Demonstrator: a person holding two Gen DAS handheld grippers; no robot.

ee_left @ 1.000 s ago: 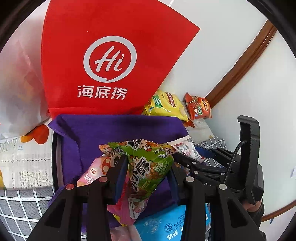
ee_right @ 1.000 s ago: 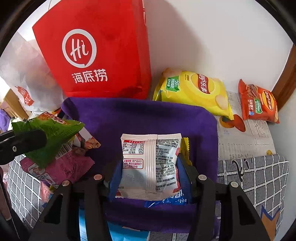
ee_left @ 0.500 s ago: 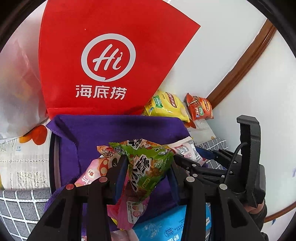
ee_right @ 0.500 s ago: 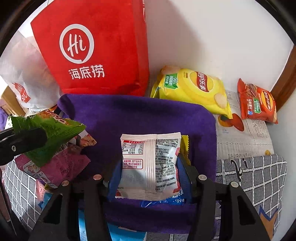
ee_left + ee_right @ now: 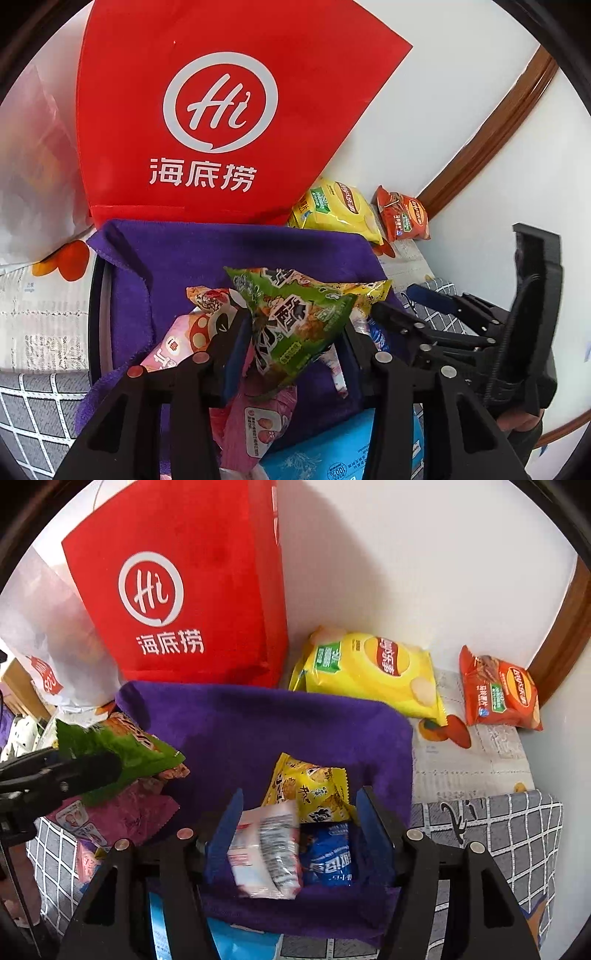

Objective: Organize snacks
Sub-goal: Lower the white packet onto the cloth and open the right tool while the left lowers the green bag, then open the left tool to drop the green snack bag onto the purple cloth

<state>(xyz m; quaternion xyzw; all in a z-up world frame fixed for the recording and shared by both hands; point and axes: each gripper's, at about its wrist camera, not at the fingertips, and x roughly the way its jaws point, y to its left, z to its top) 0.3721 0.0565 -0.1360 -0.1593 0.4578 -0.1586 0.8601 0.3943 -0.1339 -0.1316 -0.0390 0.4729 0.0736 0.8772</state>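
Note:
In the left wrist view my left gripper [image 5: 293, 332] has a green snack packet [image 5: 295, 325] between its pads. Its jaws are opening, and the packet still hangs there above the purple cloth-lined basket [image 5: 221, 258]. The right wrist view shows that packet [image 5: 122, 753] at the left, on a black finger [image 5: 74, 771]. My right gripper [image 5: 300, 801] is opening. A white packet [image 5: 266, 853], blurred and tilted, lies loose between its spread pads in the basket [image 5: 258, 720]. Beside it are a yellow packet [image 5: 310, 790] and a blue packet [image 5: 328, 853].
A tall red bag [image 5: 184, 590] stands behind the basket against the white wall. A yellow chips bag [image 5: 369, 672] and an orange chips bag [image 5: 498, 694] lie on newspaper at the back right. Pink packets [image 5: 122, 816] lie at the basket's left, a light-blue pack [image 5: 332, 450] near its front.
The right gripper's jaws have spread and the white packet has slipped down and tipped over, uncovering the yellow and blue packets. The left jaws stand slightly wider around the green packet.

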